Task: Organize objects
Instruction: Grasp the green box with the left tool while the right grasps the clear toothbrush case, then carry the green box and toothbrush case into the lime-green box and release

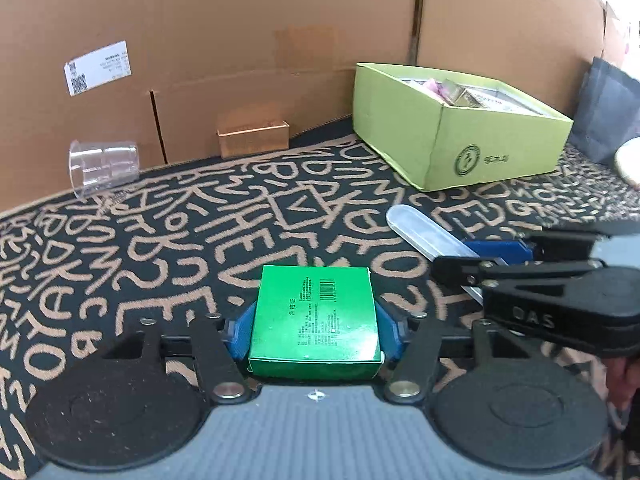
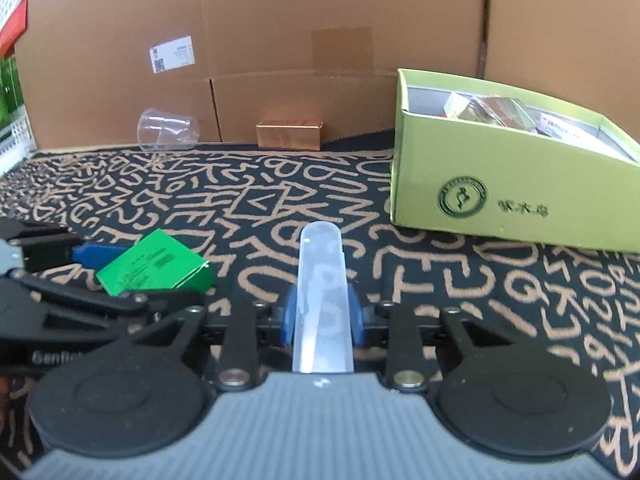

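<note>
The left gripper (image 1: 314, 322) holds a green box (image 1: 316, 320) between its blue pads, which press on both sides; the box is over the patterned mat (image 1: 160, 240). The right gripper (image 2: 322, 312) is closed narrow on a clear case (image 2: 322, 296), which points forward between the pads. The two grippers are just beside each other. A lime bin (image 2: 500, 192) with packets inside stands on the mat near the cardboard wall (image 2: 280, 20). A clear cup (image 1: 102, 166) lies on its side by the wall, and a small brown box (image 1: 253, 139) is near it.
</note>
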`<state>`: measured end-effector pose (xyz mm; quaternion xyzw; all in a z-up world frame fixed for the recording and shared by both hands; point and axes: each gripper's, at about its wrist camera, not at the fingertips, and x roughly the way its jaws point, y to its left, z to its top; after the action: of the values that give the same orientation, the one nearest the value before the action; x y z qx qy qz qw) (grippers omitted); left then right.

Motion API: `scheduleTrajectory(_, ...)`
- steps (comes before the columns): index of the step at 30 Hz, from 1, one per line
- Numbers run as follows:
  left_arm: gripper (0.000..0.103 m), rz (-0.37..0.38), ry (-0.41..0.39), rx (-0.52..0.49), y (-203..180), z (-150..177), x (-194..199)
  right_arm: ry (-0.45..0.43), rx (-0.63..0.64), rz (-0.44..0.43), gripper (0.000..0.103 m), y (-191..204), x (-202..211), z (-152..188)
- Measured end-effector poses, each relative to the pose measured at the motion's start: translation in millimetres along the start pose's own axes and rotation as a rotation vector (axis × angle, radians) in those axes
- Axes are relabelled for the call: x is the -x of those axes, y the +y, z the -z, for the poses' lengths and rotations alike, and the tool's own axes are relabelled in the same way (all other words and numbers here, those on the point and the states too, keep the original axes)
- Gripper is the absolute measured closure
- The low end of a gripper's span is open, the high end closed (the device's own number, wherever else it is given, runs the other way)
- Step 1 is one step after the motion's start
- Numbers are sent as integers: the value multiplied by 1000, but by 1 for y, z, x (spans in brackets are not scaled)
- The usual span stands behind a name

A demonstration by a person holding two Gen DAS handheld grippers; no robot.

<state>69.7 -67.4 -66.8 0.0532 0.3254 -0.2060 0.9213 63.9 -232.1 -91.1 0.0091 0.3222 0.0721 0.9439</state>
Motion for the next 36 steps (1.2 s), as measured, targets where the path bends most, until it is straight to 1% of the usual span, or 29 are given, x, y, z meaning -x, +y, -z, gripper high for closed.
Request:
scheduleTrajectory(3,41,62,-2,28,-2,-6,10,-24,-52,-29,76,-11,21,6)
scheduleTrajectory(5,41,93,-28,21,-6,-15,18,-51,-72,-39,76,-19,36,7)
scheduleTrajectory(7,41,122,-57,16,-12,-29,24,-88,-90,-42,76,-28,51,2)
scheduleTrajectory(10,41,158,-102,10,-22,-56,28,-166,-128,-55,76,-43,74,-9)
scheduleTrajectory(13,40,183,-153,19,-35,-90,26,-259,-161,-27,76,-62,93,-27)
scheduleTrajectory(16,40,173,-198,2,-53,-128,15,-337,-203,30,76,-86,98,-53)
scheduleTrajectory(18,40,187,-189,27,-63,-154,-1,-360,-243,51,76,-107,91,-73)
scheduleTrajectory(21,40,148,-197,39,-78,-182,-27,-369,-297,109,76,-136,70,-101)
scheduleTrajectory(23,40,144,-204,35,-87,-193,-43,-368,-333,113,76,-152,55,-113)
scheduleTrajectory(26,40,129,-203,25,-98,-200,-64,-378,-370,102,76,-170,34,-123)
scheduleTrajectory(29,40,125,-189,22,-102,-200,-82,-377,-363,117,76,-178,14,-126)
scheduleTrajectory(31,40,132,-187,26,-102,-197,-92,-351,-350,141,76,-182,-3,-124)
scheduleTrajectory(32,37,141,-190,23,-101,-193,-95,-322,-335,155,75,-183,-13,-122)
scheduleTrajectory(33,27,152,-189,17,-100,-190,-98,-291,-314,170,72,-184,-21,-120)
scheduleTrajectory(34,20,153,-181,11,-98,-185,-99,-265,-290,190,62,-183,-25,-116)
scheduleTrajectory(35,14,143,-180,10,-96,-180,-98,-268,-269,215,57,-181,-25,-111)
scheduleTrajectory(36,12,131,-190,9,-95,-175,-96,-285,-248,235,46,-178,-24,-105)
